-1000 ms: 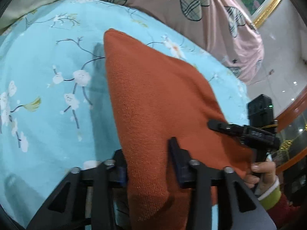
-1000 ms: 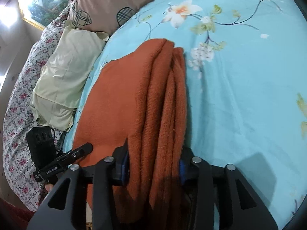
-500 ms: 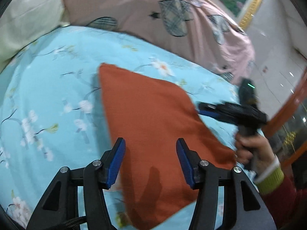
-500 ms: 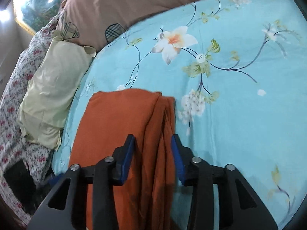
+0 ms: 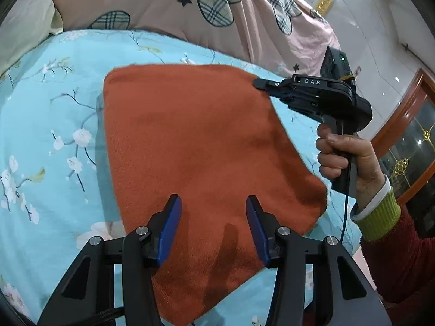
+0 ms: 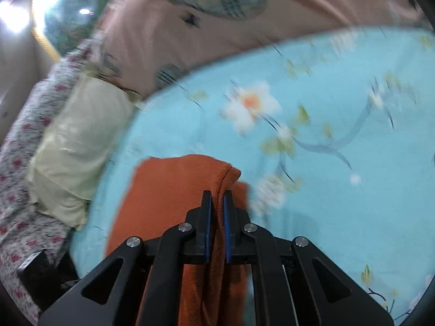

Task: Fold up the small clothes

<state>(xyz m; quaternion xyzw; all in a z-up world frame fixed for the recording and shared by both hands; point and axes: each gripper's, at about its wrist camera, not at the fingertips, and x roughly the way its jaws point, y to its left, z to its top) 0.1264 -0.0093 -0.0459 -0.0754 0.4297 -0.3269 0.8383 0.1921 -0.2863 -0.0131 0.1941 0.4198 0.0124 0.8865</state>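
A folded orange knit garment (image 5: 201, 152) lies flat on the light-blue floral bedsheet (image 5: 49, 125). My left gripper (image 5: 213, 203) is open and empty, hovering above the garment's near part. In the left wrist view my right gripper (image 5: 261, 84) is at the garment's far right corner. The right wrist view shows the right gripper (image 6: 217, 198) shut on a fold of the garment (image 6: 168, 190), the cloth pinched between its blue pads. That view is blurred.
A pink quilt with plaid hearts (image 5: 195, 19) lies along the far side of the bed. A pale yellow pillow (image 6: 78, 141) and a floral pillow (image 6: 30, 146) sit at the left. The bed's edge and a wooden cabinet (image 5: 407, 135) are to the right.
Both grippers let go of the garment and drew back. The left one stays open above it. The right one has shifted to the far corner and shut on the cloth there.
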